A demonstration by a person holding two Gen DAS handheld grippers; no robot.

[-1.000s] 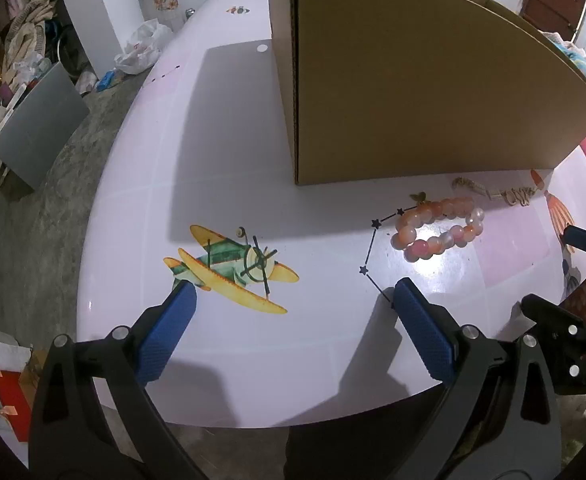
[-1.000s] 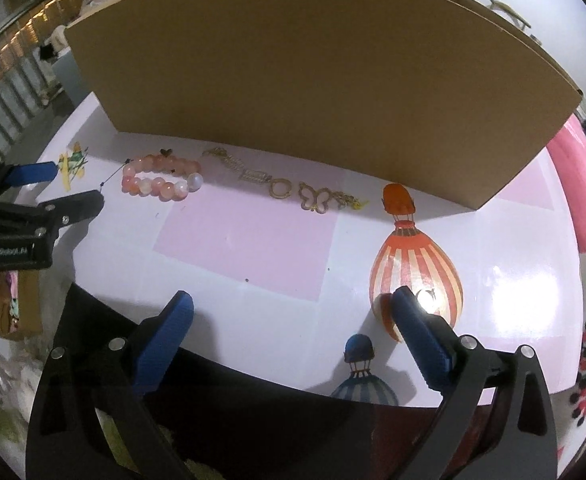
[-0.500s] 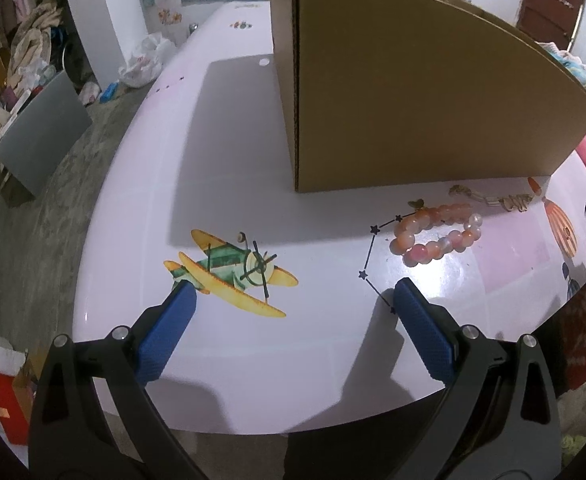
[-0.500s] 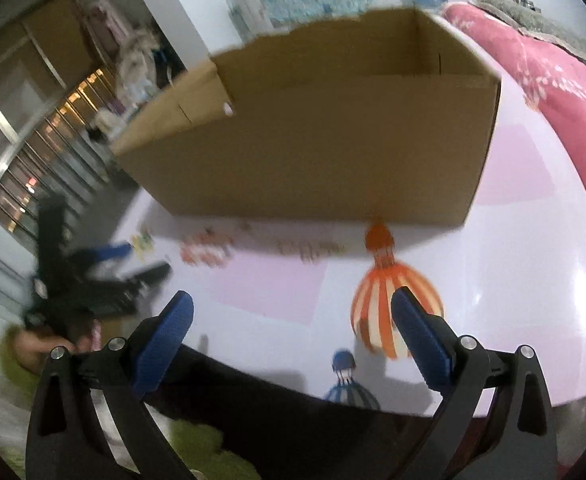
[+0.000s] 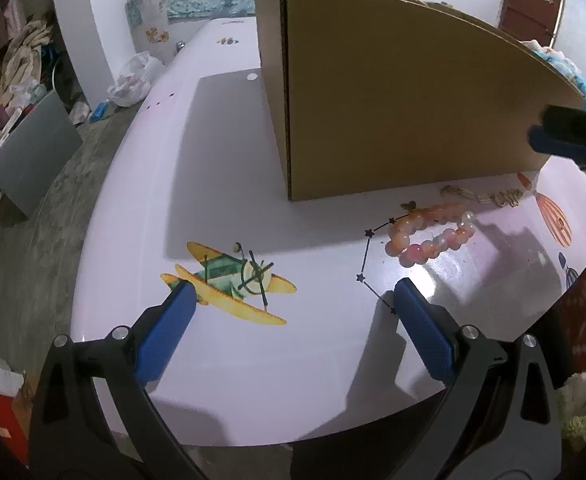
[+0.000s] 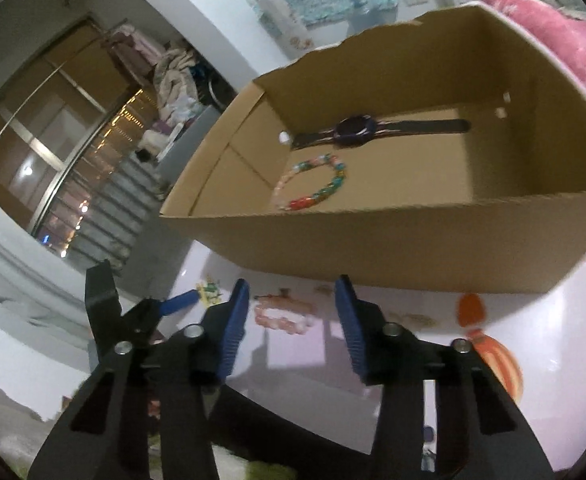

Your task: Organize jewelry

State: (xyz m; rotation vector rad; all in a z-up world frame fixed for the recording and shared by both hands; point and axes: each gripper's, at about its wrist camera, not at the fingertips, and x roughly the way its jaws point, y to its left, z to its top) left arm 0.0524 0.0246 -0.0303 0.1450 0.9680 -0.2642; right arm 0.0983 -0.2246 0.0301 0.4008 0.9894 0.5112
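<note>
Lying just near the cardboard box [image 5: 393, 112] on the table [image 5: 221, 152], a pink bead bracelet [image 5: 431, 232] is seen beyond the wide, empty left gripper [image 5: 291, 304]. From the right wrist, a dark watch [image 6: 357, 128] and a multicoloured bead bracelet [image 6: 317, 184] are shown inside the box, while the right gripper [image 6: 293, 312] is closing with nothing between its jaws.

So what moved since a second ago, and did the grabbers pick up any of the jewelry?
The right hand-held gripper rose and tipped until its camera sees into the cardboard box, where a watch and a colourful bead bracelet lie. Its jaws are closing with nothing between them. Nothing was picked up. The left hand-held gripper stayed open, and the pink bead bracelet and gold chain stayed on the table.
</note>
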